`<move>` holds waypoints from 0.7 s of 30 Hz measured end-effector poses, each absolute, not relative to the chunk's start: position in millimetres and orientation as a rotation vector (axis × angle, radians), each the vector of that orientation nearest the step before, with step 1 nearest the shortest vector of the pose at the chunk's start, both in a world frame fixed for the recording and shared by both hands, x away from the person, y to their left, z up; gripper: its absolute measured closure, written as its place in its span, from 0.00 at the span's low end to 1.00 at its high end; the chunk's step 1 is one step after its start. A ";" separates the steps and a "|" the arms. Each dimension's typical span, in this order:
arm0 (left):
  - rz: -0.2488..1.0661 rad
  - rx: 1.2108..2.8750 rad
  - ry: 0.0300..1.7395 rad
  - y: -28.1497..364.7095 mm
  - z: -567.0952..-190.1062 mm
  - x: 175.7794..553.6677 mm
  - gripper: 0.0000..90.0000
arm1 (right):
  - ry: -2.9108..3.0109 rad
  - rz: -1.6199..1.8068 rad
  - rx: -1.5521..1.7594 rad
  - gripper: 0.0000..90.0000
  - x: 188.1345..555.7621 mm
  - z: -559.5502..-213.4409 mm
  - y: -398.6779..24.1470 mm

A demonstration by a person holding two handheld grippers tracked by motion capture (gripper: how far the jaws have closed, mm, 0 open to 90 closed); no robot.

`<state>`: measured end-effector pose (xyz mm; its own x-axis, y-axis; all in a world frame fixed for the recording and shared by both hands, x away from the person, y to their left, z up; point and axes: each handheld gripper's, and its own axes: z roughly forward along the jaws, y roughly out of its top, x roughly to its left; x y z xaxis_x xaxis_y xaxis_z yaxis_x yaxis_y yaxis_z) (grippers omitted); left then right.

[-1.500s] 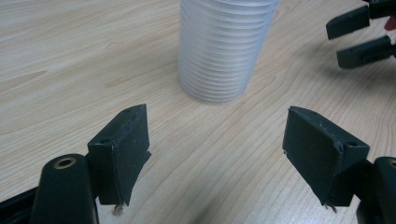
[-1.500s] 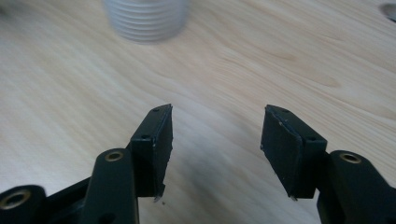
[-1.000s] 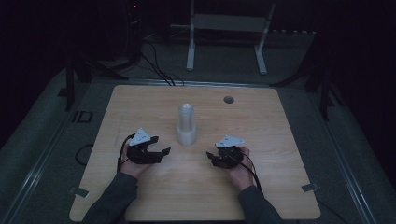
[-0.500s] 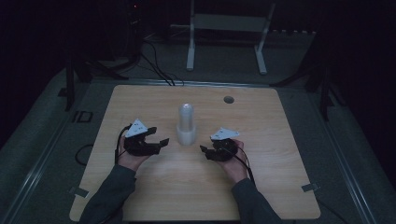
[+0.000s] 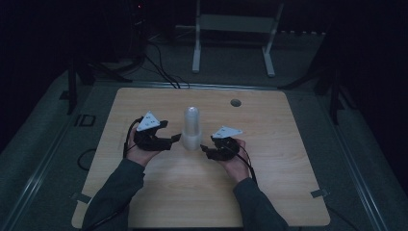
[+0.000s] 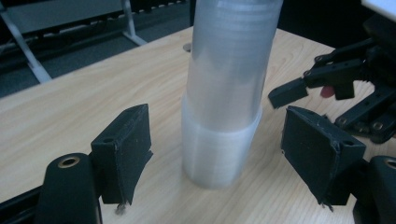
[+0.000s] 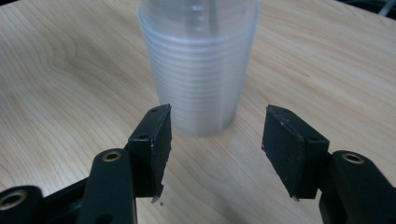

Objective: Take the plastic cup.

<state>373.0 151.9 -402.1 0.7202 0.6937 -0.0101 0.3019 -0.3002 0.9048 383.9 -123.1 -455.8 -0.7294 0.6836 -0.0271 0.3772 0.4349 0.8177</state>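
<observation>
A tall stack of translucent plastic cups [image 5: 191,129] stands upright mid-table, its long axis vertical, between both grippers. The left gripper [image 6: 215,158], jaws just widened, brackets its base untouching; the right gripper [image 7: 215,135] faces it, parted and empty.

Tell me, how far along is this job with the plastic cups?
Barely begun. The stack of translucent plastic cups stands upside down, whole, on the wooden table. Left hand-held gripper and right hand-held gripper flank it, jaws open, touching nothing. Gripping and separating cups looks left.
</observation>
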 end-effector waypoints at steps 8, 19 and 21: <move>0.488 1.906 0.741 139.8 -389.1 381.3 0.27 | 2.340 1.201 0.876 0.46 388.7 -454.1 -109.9; 0.504 1.914 0.720 123.4 -380.0 394.1 0.27 | 2.331 1.206 0.875 0.42 392.1 -452.4 -105.4; 0.505 1.912 0.711 119.9 -378.9 396.1 0.29 | 2.329 1.209 0.875 0.42 392.5 -452.2 -105.5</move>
